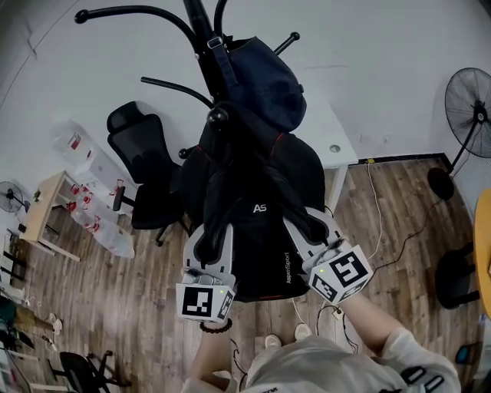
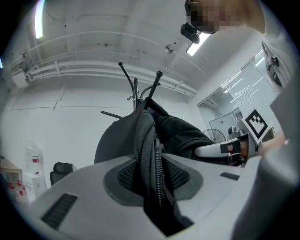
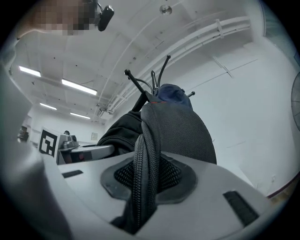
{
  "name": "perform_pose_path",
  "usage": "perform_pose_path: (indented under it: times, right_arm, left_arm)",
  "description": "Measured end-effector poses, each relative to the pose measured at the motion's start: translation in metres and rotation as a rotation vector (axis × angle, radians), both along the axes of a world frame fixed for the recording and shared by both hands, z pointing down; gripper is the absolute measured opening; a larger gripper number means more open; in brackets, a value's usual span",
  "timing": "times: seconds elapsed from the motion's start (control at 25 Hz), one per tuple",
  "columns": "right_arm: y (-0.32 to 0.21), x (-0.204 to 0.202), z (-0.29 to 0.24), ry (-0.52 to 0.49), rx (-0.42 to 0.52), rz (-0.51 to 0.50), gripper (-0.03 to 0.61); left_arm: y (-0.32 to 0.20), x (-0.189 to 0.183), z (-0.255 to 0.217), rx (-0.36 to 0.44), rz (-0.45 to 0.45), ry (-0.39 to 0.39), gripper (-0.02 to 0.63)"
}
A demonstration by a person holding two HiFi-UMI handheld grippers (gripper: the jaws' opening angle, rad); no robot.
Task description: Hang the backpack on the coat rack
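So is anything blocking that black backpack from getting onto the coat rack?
A dark blue bag already hangs on the coat rack, just above the black backpack, taking that side. The curved hooks to the left look free.

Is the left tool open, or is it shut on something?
Shut. The left tool has both jaws pressed on a zippered edge of the black backpack, with no gap beside it.
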State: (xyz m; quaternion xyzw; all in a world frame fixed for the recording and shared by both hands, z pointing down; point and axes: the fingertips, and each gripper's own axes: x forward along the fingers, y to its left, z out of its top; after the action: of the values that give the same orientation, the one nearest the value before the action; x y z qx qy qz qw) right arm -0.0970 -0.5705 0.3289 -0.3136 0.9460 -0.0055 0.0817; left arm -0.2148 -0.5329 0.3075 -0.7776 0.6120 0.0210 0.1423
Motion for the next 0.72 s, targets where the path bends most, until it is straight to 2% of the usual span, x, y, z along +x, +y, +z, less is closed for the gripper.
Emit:
perform_pose_path:
  times: [0.2,0.32,0.48,0.6,0.68,0.72]
  right_arm:
    - [0.009,0.012,0.000,-0.001,0.033,-0.026,0.143]
    - [0.022,0.030,0.006,0.018,0.061,0.001,0.161]
    - [0.049,0.078,0.024,0.014,0.086,0.117,0.156]
    - [0.074,0.114,0.056,-0.030,-0.008,0.212,0.146]
    - [0.097,0.129,0.082,-0.027,-0.071,0.278,0.127]
    - [0.110,0.134,0.093,-0.017,-0.095,0.307,0.114]
  left_arm:
    - [0.023,-0.002,-0.001,0.071,-0.023,-0.012,0.174]
    - [0.052,-0.008,-0.001,0.097,-0.054,-0.015,0.178]
    - [0.107,-0.014,0.000,0.126,-0.068,-0.005,0.174]
    - [0.148,-0.025,0.016,0.125,-0.087,0.040,0.099]
    - [0.174,-0.033,0.034,0.101,-0.091,0.084,0.015]
    - [0.186,-0.035,0.045,0.080,-0.083,0.105,0.010]
